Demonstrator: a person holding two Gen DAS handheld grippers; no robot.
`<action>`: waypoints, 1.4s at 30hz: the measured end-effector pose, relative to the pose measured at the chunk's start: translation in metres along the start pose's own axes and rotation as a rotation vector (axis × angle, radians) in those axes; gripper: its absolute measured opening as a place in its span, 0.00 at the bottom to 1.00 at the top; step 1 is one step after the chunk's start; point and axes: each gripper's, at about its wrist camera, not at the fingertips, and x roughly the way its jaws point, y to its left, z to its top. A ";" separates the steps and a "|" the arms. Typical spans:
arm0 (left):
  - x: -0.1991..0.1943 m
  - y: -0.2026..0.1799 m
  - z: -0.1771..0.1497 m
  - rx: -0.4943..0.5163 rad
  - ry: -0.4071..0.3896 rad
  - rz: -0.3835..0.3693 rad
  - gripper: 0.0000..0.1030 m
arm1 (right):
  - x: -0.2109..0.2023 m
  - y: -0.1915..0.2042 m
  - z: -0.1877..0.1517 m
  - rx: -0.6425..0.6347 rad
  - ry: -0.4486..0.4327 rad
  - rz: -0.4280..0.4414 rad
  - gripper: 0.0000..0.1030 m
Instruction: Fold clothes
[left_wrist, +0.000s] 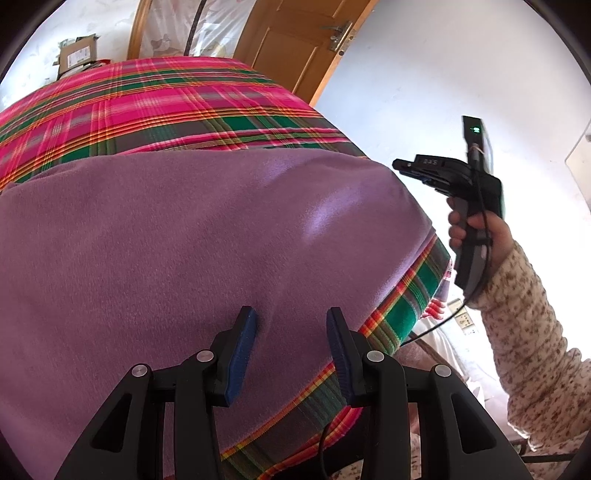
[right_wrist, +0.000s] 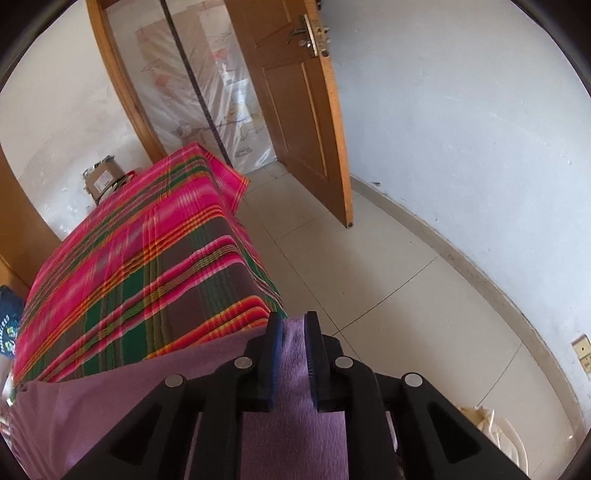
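Fingers of the left gripper stand wide apart with nothing between them, poised just above the purple fleece garment near its close edge, probably placed to pin or pick up that hem. Those of the right gripper are drawn narrow and pinch a fold of the same purple cloth, so the fabric runs up between the pads and back under the tool. In the left wrist view that gripper sits off the bed's right side in the person's hand, though no cloth shows in it from there. Most of the garment lies spread flat over the plaid bedcover, a bed giving broad support for smoothing and creasing.
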 end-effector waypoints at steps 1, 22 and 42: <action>0.000 0.000 0.000 0.000 0.000 -0.002 0.39 | -0.004 0.004 -0.005 -0.017 -0.007 -0.004 0.13; -0.058 0.063 -0.022 -0.137 -0.094 0.081 0.41 | -0.069 0.133 -0.109 -0.509 -0.135 0.018 0.28; -0.127 0.171 -0.041 -0.347 -0.201 0.298 0.41 | -0.062 0.206 -0.117 -0.537 -0.037 0.244 0.30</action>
